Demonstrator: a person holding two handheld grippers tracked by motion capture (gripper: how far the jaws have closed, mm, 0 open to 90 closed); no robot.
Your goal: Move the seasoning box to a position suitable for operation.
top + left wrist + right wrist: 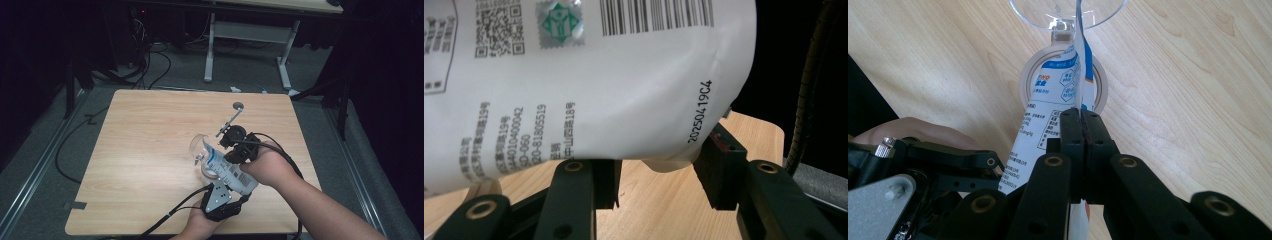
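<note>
A white pouch [231,173] with blue print and a barcode is held tilted above the table. Its narrow upper end points at a clear funnel [198,145]. My right gripper [239,151] is shut on the pouch's thin side edge [1079,75], just behind the funnel [1068,12]. Under the pouch lies a round white-rimmed ring [1029,75]. My left gripper [220,199] sits below the pouch's fat bottom end [624,100]. Its jaws stand apart, with the pouch's lower corner at their tips and bare wood showing between them [663,175].
The wooden table [145,145] is bare to the left and at the back. A thin rod with a small round disc [237,106] sticks out beyond the right gripper. Beyond the table are a grey floor, cables and a desk frame [250,45].
</note>
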